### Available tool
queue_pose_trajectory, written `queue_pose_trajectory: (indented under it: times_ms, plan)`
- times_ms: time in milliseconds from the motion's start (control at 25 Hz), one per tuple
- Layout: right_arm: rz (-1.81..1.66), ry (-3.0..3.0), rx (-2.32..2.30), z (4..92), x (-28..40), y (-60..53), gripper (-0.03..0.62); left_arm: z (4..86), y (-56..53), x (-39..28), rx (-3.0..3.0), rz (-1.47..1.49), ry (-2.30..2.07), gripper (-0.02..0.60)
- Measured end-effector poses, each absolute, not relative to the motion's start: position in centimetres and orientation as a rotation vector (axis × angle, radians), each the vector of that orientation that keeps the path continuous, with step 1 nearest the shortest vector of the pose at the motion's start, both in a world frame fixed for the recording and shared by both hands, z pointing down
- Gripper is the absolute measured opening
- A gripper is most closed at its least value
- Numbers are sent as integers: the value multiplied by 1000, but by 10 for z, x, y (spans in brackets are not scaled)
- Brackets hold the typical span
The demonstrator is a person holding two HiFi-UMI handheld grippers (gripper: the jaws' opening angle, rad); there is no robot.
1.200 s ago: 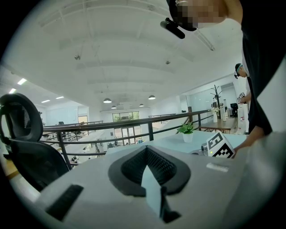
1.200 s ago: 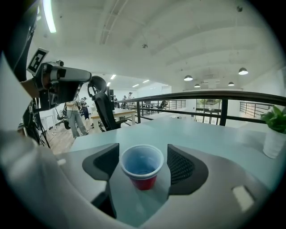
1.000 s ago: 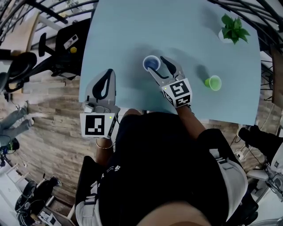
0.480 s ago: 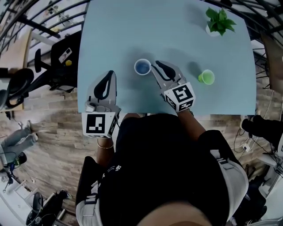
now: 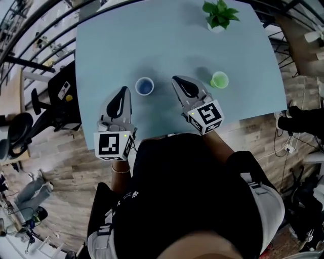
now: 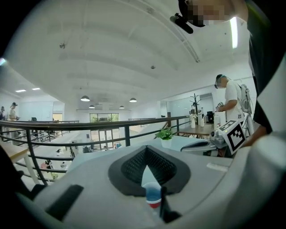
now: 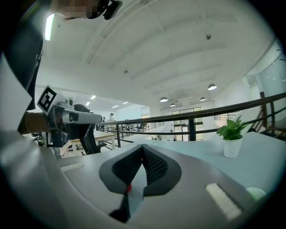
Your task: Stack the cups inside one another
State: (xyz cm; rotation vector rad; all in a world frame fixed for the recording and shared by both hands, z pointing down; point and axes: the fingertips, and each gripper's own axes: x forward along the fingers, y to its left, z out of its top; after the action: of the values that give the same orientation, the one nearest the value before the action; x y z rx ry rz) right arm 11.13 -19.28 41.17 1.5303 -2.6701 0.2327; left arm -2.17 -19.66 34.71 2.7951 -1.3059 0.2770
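Note:
A blue cup stands upright on the pale blue table, between my two grippers and touched by neither. My left gripper is just left of it, shut and empty. In the left gripper view the blue cup shows through the slit below the left gripper's meeting pads. My right gripper is to the cup's right, its jaws just closing together, nothing between them. A green cup stands further right, also seen low in the right gripper view as a pale green cup.
A potted plant stands at the table's far side, right of centre; the same plant is ahead of the right gripper. The table's near edge runs just under both grippers. Beyond the table are a railing and, to the left, chairs.
The right gripper, open around the blue cup before, has closed and drawn off to the cup's right. The left gripper has come nearer to the cup. The cup stays on the table.

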Motion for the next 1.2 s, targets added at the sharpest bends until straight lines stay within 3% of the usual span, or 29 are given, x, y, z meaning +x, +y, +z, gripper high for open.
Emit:
queue_pose_trajectory:
  times_ms: [360,800,1000,1200]
  plan:
    - [220,-2487,1857,406,199,-168,11,355,-201,45,2886,285,-1059,-8]
    - [248,-2234,2114,425,288,-141,62,362,-200,93,2943,324,-895,-8]
    - [280,-2172,2132,439,307,-142,116,362,-200,93,2937,349,-909,-8]
    - [329,-2124,2104,460,315,-147,223,363,-202,86,2924,371,-953,-8]
